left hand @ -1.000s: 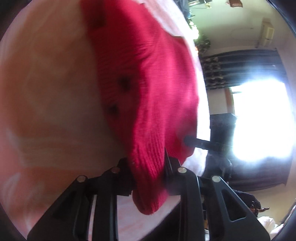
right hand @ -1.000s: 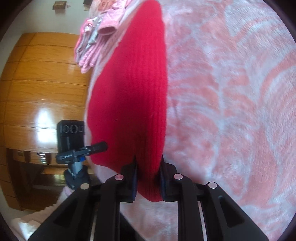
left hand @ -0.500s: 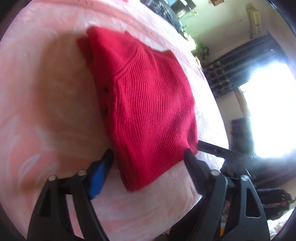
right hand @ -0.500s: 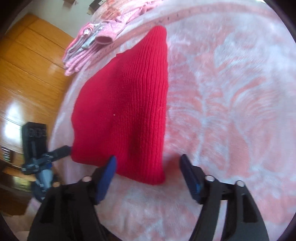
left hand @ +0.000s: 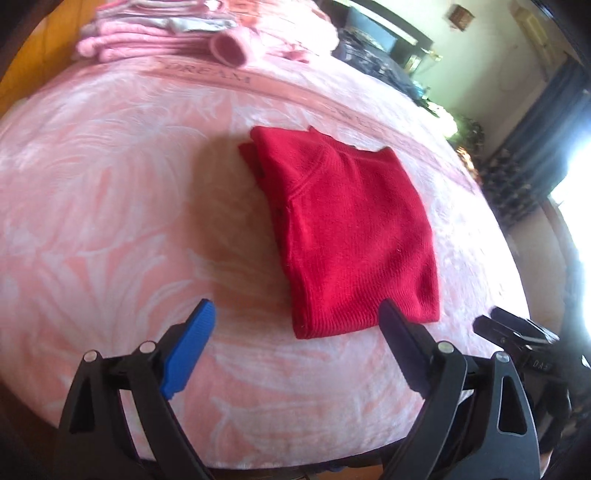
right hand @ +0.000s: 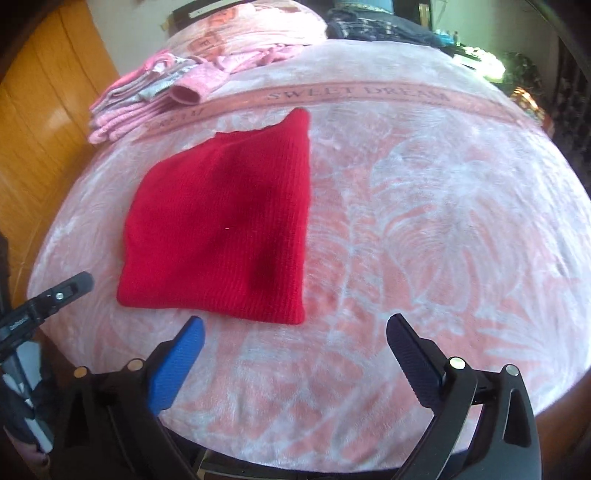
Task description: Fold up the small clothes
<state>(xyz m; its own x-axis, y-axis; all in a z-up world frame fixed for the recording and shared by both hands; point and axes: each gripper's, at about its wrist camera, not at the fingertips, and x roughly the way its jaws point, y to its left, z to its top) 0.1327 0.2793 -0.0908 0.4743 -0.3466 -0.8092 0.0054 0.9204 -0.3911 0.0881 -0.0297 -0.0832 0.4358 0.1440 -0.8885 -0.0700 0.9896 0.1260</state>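
Observation:
A red knitted sweater lies folded flat on the pink blanket; the right wrist view shows the same sweater left of centre. My left gripper is open, drawn back just short of the sweater's near edge, with nothing between its fingers. My right gripper is open too, held a little before the sweater's near right corner. Both hold nothing.
A stack of folded pink clothes lies at the blanket's far left edge. A wooden wall stands on the left. The other gripper's tip pokes in at the left, and likewise at the right. Dark clothes lie at the far end.
Both grippers were shut on the red sweater a second ago. They let it go, opened and drew back, and the sweater now lies folded flat on the blanket.

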